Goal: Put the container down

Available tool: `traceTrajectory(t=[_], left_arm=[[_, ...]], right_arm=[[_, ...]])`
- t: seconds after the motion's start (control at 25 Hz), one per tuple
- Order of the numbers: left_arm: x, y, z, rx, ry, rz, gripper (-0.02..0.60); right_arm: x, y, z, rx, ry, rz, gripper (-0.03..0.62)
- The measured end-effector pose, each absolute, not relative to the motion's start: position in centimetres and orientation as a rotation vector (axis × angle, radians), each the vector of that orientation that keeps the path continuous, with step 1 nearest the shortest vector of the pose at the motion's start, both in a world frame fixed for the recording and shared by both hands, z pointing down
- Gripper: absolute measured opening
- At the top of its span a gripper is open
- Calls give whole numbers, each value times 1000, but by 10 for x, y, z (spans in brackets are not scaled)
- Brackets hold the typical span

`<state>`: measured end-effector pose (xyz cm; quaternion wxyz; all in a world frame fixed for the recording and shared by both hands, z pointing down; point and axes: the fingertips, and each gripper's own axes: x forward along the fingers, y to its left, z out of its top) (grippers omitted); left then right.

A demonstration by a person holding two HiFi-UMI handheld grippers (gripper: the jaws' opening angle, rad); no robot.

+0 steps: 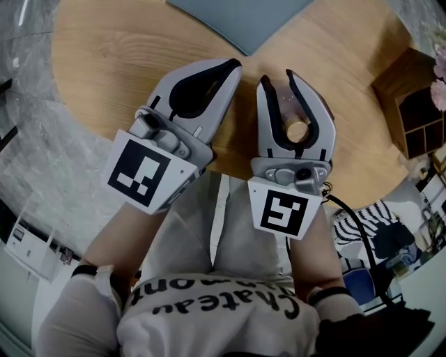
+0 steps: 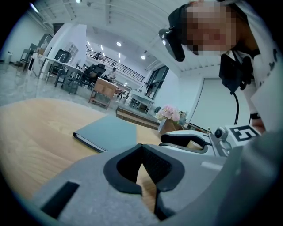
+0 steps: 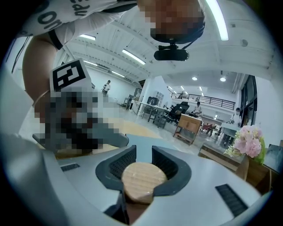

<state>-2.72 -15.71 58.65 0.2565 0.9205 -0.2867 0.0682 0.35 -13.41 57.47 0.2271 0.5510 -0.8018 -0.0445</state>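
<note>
A round table (image 1: 97, 63) of pale wood grain fills the middle of the scene, and its curved edge shows on the left and on the right. A closed blue-grey notebook (image 1: 244, 17) lies flat on its far side, one corner pointing towards the near side, and bare wood surrounds the notebook on the left, right and near sides. Grey marbled floor (image 1: 28, 139) lies around the table on the left. A brown wooden box (image 1: 411, 104) with open compartments stands at the table's right edge. Whether it rests on the tabletop cannot be told.
</note>
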Motion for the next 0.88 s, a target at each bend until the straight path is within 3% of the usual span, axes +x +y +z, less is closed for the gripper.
traceTrajectory(t=[0.24,0.52,0.88], left_arm=[[-25,-162,559,2495,-711,109,14],[-24,-153,572,2542,-559,379,14],[-36,-153,569,2512,-652,467,14]], right_arm=[[3,-134,576,1506,-2252,-57,92],[6,-136,583,1510,-2179,22,92],[5,-131,587,1460,-2165,43,92]])
